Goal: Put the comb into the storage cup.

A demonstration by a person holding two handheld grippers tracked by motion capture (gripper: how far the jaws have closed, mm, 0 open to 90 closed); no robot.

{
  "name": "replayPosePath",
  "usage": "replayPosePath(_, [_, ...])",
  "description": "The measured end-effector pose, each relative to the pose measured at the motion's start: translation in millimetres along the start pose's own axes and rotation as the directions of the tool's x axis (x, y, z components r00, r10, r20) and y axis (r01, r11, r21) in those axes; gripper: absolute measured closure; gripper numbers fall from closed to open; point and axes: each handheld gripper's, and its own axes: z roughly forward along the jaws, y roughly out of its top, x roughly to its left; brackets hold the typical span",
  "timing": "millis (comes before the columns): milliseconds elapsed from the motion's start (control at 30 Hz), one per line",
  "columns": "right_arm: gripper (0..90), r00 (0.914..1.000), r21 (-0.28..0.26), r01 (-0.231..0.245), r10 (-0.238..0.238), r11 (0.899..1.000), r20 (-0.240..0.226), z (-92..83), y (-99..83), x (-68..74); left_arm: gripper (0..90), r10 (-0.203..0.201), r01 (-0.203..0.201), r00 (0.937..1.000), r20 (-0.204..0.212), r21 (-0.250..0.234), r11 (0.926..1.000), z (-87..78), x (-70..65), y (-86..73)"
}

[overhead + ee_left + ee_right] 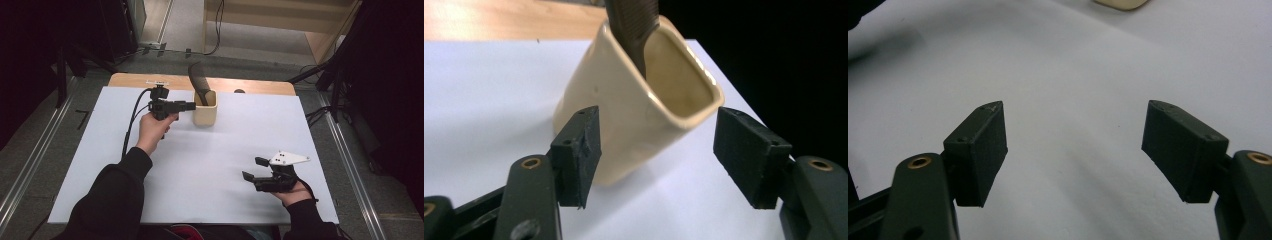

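A cream, square-mouthed cup point(205, 109) stands on the white table cover near the far edge, with a dark ribbed curved tool point(198, 80) leaning out of it. My left gripper point(192, 106) is held level just left of the cup, open. In the left gripper view the cup point(624, 115) sits just beyond and between the parted jaws of that gripper point(656, 150). Its pads do not press on the cup, and the tool point(634, 25) rises from the mouth. My right gripper point(252, 168) rests low at the near right, open point(1075, 150) over bare cover.
The white cover point(225, 150) spans most of the table, with a wooden strip point(130, 80) showing along the far edge. Cables trail on the floor beyond. The cup's base point(1120, 4) peeks in at the top of the right gripper view.
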Motion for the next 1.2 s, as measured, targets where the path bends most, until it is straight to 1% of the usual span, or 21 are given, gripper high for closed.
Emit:
replayPosePath(67, [24.2, 1.0, 0.0, -0.001, 0.001, 1.0, -0.001, 0.1, -0.1, -0.1, 34.9, -0.003, 0.003, 1.0, 0.007, -0.001, 1.0, -0.5, -0.9, -3.4])
replayPosePath(167, [24.2, 1.0, -0.001, -0.003, 0.003, 1.0, -0.001, 0.5, 0.0, -0.1, 34.9, 0.006, -0.006, 1.0, 0.006, -0.002, 1.0, -2.8, -1.7, -5.8])
replayPosePath(233, [24.2, 1.0, 0.001, 0.0, 0.0, 1.0, -0.001, 0.4, 0.1, 0.2, 34.8, 0.003, -0.003, 0.9999, 0.01, -0.006, 1.0, -4.8, -1.1, -8.2])
replayPosePath(267, [24.2, 1.0, 0.001, 0.0, 0.0, 1.0, -0.001, 0.5, 0.0, 0.2, 34.8, 0.006, -0.006, 0.9999, 0.011, 0.006, 1.0, -5.6, -0.8, -9.1])
replayPosePath(367, [24.2, 1.0, 0.0, -0.004, 0.004, 1.0, 0.0, 0.2, 0.1, -0.1, 31.8, 0.03, -0.03, 0.9994, 0.017, 0.037, 0.9988, -8.3, -1.5, -11.6])
replayPosePath(400, [24.2, 1.0, 0.001, -0.004, 0.004, 1.0, 0.001, 0.3, 0.0, -0.2, 31.1, 0.04, -0.04, 0.9991, 0.014, 0.032, 0.9987, -9.6, -1.9, -13.0])
replayPosePath(467, [24.2, 1.0, 0.0, -0.004, 0.004, 1.0, -0.001, 0.2, 0.0, -0.2, 31.1, 0.028, -0.029, 0.9994, 0.018, 0.029, 0.9992, -11.9, -2.2, -15.6])
replayPosePath(500, [24.2, 1.0, 0.0, -0.005, 0.005, 1.0, 0.0, 0.2, 0.1, -0.2, 31.1, 0.028, -0.029, 0.9993, 0.023, 0.029, 0.9992, -13.0, -2.1, -16.9])
replayPosePath(533, [24.2, 1.0, -0.001, -0.004, 0.004, 1.0, 0.002, 0.2, 0.2, -0.1, 31.1, 0.033, -0.033, 0.9993, 0.016, 0.032, 0.9989, -13.6, -2.3, -18.2])
replayPosePath(567, [24.2, 1.0, -0.001, -0.004, 0.004, 1.0, 0.001, 0.2, 0.3, 0.0, 31.1, 0.029, -0.029, 0.9995, 0.012, 0.03, 0.9991, -14.1, -3.1, -19.7])
replayPosePath(633, [24.2, 1.0, 0.001, -0.001, 0.001, 1.0, 0.0, 0.0, 0.4, -0.1, 31.1, 0.031, -0.032, 0.9993, 0.022, 0.042, 0.9986, -15.0, -3.6, -21.9])
replayPosePath(667, [24.2, 1.0, 0.0, -0.003, 0.003, 1.0, 0.002, 0.1, 0.4, 0.1, 31.1, 0.027, -0.027, 0.9995, 0.019, 0.043, 0.9987, -15.3, -4.8, -23.1])
replayPosePath(700, [24.2, 1.0, 0.002, -0.002, 0.002, 1.0, 0.001, 0.0, 0.5, 0.0, 31.1, 0.029, -0.03, 0.9993, 0.022, 0.041, 0.9987, -15.6, -5.4, -24.6])
replayPosePath(767, [24.2, 1.0, 0.001, -0.003, 0.003, 1.0, 0.001, 0.2, 0.6, -0.1, 31.1, 0.038, -0.039, 0.999, 0.024, 0.051, 0.9979, -16.4, -7.0, -26.8])
replayPosePath(800, [24.2, 1.0, 0.0, -0.001, 0.001, 1.0, 0.0, 0.2, 0.7, -0.1, 31.1, 0.046, -0.047, 0.9988, 0.019, 0.055, 0.9974, -16.6, -8.1, -27.9])
replayPosePath(900, [24.2, 1.0, 0.002, -0.002, 0.002, 1.0, 0.0, 0.1, 0.8, 0.1, 31.1, 0.05, -0.051, 0.9985, 0.021, 0.062, 0.9967, -18.2, -10.0, -31.9])
replayPosePath(967, [24.2, 1.0, 0.002, -0.002, 0.002, 1.0, -0.003, 0.4, 0.9, 0.4, 31.2, 0.064, -0.066, 0.9976, 0.026, 0.075, 0.995, -20.0, -10.7, -34.3])
replayPosePath(1033, [24.2, 1.0, 0.001, -0.001, 0.001, 1.0, -0.005, 1.0, 0.8, 0.4, 31.2, 0.065, -0.066, 0.9977, 0.017, 0.078, 0.9947, -22.3, -12.1, -37.1])
replayPosePath(1067, [24.2, 1.0, -0.001, -0.003, 0.003, 1.0, -0.006, 1.4, 0.8, 0.6, 31.2, 0.058, -0.059, 0.9981, 0.022, 0.072, 0.9956, -23.6, -12.6, -38.7])
replayPosePath(1167, [24.2, 1.0, 0.005, -0.002, 0.002, 1.0, -0.006, 1.5, 1.1, 0.2, 31.2, 0.063, -0.064, 0.9977, 0.025, 0.081, 0.9946, -28.2, -14.7, -42.4])
replayPosePath(1200, [24.2, 1.0, 0.004, -0.005, 0.005, 1.0, -0.005, 1.6, 1.2, 0.3, 31.2, 0.067, -0.068, 0.9974, 0.026, 0.076, 0.9948, -30.0, -15.5, -44.0])
